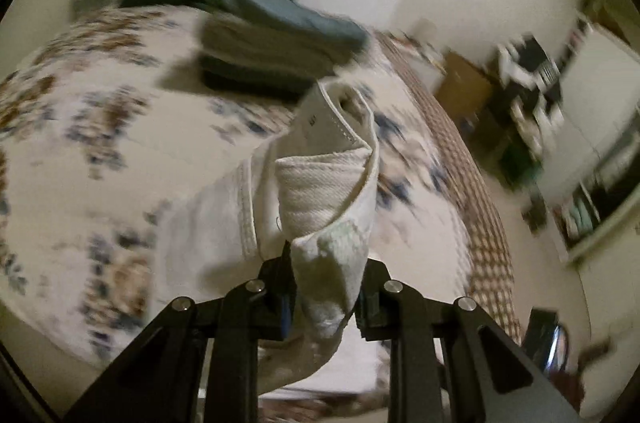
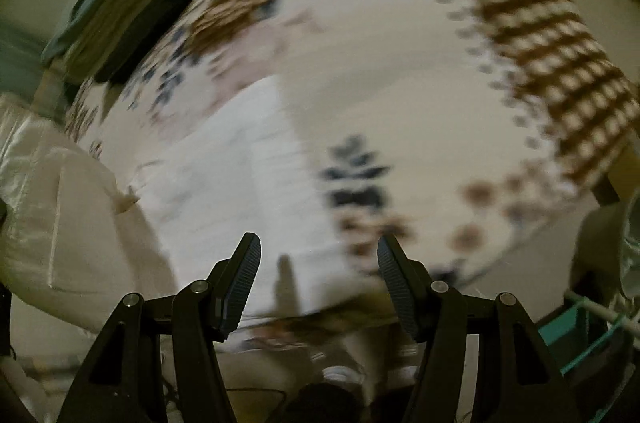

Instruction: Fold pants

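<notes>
White pants [image 1: 320,191] hang bunched from my left gripper [image 1: 326,283], which is shut on a fold of their cloth and holds it above the floral bedspread [image 1: 100,127]; the waistband with its label curls up ahead of the fingers. In the right wrist view the pants [image 2: 240,167] lie as a blurred white strip on the bedspread [image 2: 400,71], ahead and left of my right gripper [image 2: 318,275], which is open and empty above the bed's near edge.
A stack of folded dark clothes [image 1: 272,35] sits at the far side of the bed, also seen in the right wrist view [image 2: 120,3]. A checkered border [image 1: 480,223] marks the bed's right edge. Shelves and clutter [image 1: 532,91] stand beyond.
</notes>
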Motion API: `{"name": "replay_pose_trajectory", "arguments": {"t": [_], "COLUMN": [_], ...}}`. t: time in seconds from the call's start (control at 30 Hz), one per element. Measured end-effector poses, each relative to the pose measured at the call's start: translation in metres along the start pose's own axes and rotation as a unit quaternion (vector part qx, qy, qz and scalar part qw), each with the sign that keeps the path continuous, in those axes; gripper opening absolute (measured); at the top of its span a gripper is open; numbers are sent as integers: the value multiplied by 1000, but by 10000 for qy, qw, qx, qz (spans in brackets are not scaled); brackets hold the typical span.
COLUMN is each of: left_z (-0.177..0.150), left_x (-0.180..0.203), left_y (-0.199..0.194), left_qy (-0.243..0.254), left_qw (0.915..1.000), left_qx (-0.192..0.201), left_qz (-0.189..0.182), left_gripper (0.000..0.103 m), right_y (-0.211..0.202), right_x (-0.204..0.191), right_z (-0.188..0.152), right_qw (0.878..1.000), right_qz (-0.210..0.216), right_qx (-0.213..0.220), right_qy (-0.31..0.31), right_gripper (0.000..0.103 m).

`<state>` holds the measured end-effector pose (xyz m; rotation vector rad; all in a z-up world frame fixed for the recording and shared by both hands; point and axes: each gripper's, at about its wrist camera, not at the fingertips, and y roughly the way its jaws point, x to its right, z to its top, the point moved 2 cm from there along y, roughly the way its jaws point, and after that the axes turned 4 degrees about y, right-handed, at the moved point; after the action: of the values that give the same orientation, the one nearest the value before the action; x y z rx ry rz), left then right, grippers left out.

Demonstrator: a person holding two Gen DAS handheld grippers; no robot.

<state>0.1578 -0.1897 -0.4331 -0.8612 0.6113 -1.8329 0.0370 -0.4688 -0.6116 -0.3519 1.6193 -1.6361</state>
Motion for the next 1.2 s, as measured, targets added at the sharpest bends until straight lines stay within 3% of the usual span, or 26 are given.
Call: {"name": "replay_pose_trajectory", "arguments": {"t": [0.27, 0.53, 0.7, 0.77, 0.87, 1.0, 1.2], "left_z": [-57, -62, -58, -56, -49, -34, -14], "left_x": [78, 90, 87, 83, 73, 53, -19], "left_y": [71, 88, 92, 94, 89, 66, 40], "left_qy": [955, 977, 869, 796, 606, 277, -150], "left_qw": [9920, 9886, 9849, 9832, 9835, 9858, 9868], "left_qx": [-817, -1138, -1482, -1634, -1699, -1653, -1569], "left_qz": [-134, 143, 195, 156, 110, -87, 365], "left_gripper": [19, 22, 38, 66, 82, 87, 87], "right_y": [-14, -25, -23, -23, -24, -23, -4], "right_x": [84, 107, 104, 101, 92, 77, 31], "right_z": [12, 17, 27, 30, 39, 52, 77], "right_qw": [9972, 9957, 9961, 9963, 9973, 9980, 9968], "right_qz": [-424, -586, -554, -491, -313, 42, 756], "right_qx": [156, 196, 150, 160, 186, 174, -11], "right_qy": [595, 692, 668, 681, 640, 608, 253], "right_gripper": [63, 63, 67, 70, 76, 90, 95]}}
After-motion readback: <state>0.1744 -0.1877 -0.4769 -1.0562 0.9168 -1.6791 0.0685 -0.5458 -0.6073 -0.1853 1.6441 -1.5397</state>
